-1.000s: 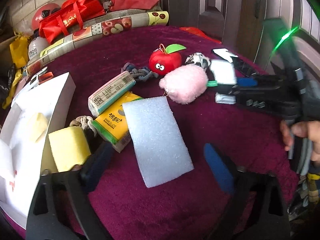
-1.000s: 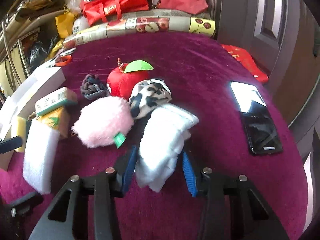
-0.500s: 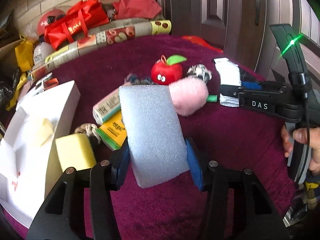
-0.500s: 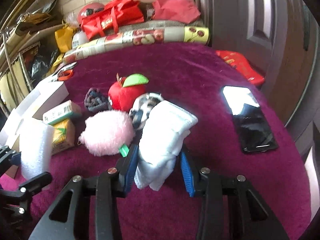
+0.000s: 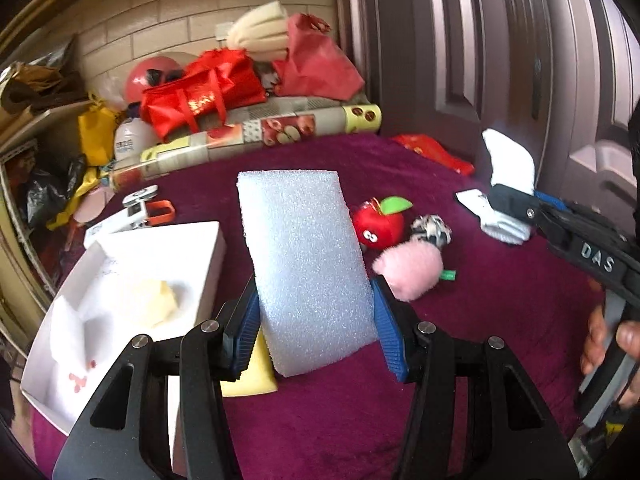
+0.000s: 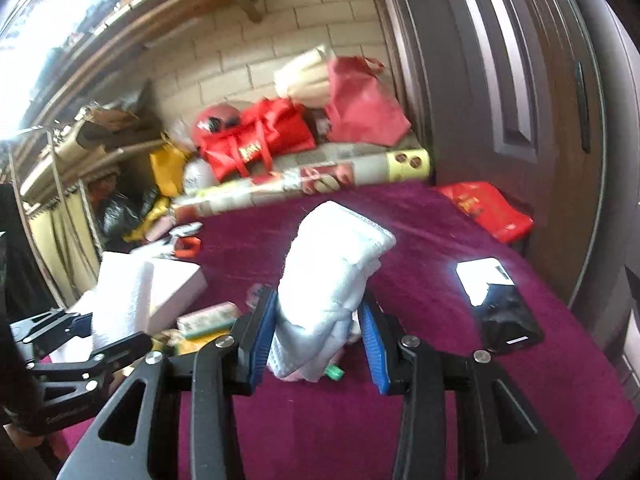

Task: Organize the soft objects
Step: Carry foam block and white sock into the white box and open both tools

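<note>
My left gripper [image 5: 316,332] is shut on a white foam sheet [image 5: 308,264], held upright above the purple cloth [image 5: 460,380]. My right gripper [image 6: 320,336] is shut on a folded white cloth [image 6: 332,268], lifted off the table; in the left wrist view it shows at the right [image 5: 508,200]. On the cloth lie a red apple plush [image 5: 378,226], a pink fluffy ball [image 5: 408,268] and a black-and-white knot toy [image 5: 432,230]. A yellow sponge [image 5: 250,376] sits under my left fingers beside the white box [image 5: 120,300].
A phone [image 6: 500,312] lies at the table's right edge. Scissors with an orange handle [image 5: 148,208], a printed roll [image 5: 256,132] and red bags [image 5: 204,96] line the far side. A tissue pack [image 6: 208,318] sits near the box. A door stands to the right.
The left jaws closed on the foam sheet and lifted it upright off the cloth. The right gripper rose with the white cloth, and both views tilted up toward the wall.
</note>
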Available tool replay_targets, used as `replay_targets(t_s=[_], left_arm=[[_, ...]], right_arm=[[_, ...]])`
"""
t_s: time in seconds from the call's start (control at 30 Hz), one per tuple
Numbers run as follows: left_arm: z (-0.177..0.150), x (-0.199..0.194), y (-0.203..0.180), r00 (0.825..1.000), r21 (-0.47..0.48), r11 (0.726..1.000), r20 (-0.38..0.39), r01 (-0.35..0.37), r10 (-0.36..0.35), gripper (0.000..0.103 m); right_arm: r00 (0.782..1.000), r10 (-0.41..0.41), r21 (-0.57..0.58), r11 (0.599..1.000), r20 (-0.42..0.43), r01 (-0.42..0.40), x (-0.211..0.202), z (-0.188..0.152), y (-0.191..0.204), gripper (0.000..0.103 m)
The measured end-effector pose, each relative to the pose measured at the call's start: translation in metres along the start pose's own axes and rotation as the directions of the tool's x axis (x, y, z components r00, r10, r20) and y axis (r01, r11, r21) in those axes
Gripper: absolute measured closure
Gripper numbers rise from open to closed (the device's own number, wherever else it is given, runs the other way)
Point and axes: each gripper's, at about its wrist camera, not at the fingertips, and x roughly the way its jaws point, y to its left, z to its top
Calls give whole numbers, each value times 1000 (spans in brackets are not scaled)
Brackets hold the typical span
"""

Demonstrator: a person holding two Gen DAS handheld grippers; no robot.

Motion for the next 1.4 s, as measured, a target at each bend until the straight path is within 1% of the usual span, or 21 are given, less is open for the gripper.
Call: replay_targets(t_s=[0.2,0.57,1.03,1.27,1.4], left_arm=[[-1,-8,14,1000,-40,999,12,-9,10,51],[-2,-19,27,999,-78,997,37,-24,27,51],[-7,-24,42,998,-122,992,48,-44,50,51],[-9,-26,57,996,-152,986,51,-66,75,51],[-10,-31,74,993,-185,978,60,-93,106,51]], right_arm=[[999,43,-30,999,-3,-43,-2,1,14,62],[998,64,-55,996,-7,-64,-3,1,27,62],[996,85,-87,992,-28,-87,1,0,42,62],[995,96,-107,989,-37,-100,6,0,52,62],[992,112,-120,986,-50,-117,10,3,61,62]])
